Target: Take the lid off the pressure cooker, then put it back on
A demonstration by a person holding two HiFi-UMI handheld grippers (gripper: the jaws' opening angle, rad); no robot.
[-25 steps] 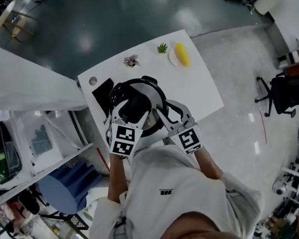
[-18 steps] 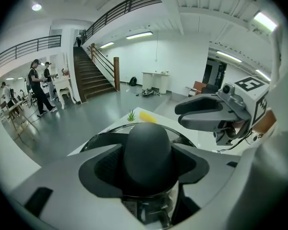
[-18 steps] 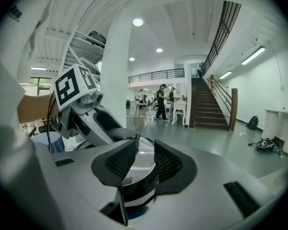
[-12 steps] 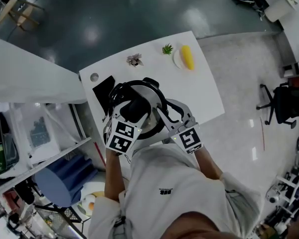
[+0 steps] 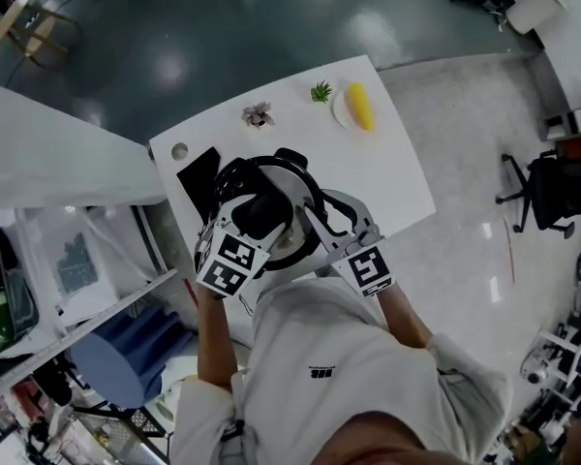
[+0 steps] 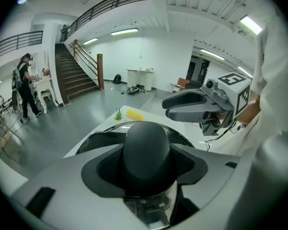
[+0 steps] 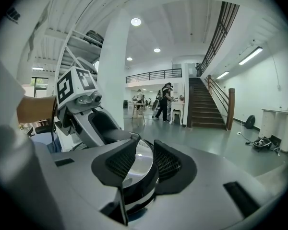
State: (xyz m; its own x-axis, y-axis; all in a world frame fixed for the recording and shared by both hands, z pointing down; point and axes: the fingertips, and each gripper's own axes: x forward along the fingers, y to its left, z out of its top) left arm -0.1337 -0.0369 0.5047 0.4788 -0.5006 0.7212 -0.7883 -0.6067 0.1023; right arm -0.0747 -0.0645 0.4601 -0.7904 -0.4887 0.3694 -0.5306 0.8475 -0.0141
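The pressure cooker [image 5: 298, 184] stands on the white table [image 5: 392, 177], its shiny lid [image 7: 143, 161] on, with a black knob [image 6: 147, 150] in the middle. My left gripper [image 5: 259, 217] comes down on the lid from the near side. Its pads press on both sides of the knob, as the left gripper view shows. My right gripper [image 5: 317, 225] sits at the cooker's near right edge. In the right gripper view its pads [image 7: 169, 166] stand close together with the cooker's black edge [image 7: 134, 195] in the narrow gap.
At the table's far end lie a yellow thing on a small plate [image 5: 355, 107], a little green plant [image 5: 319, 92] and a small flower piece [image 5: 257, 115]. A black flat thing [image 5: 198, 176] lies left of the cooker. Shelving [image 5: 68, 289] stands at the left.
My left gripper's marker cube has swung a little to the left as the hand tilted. The cooker, its lid and the right gripper have kept still.
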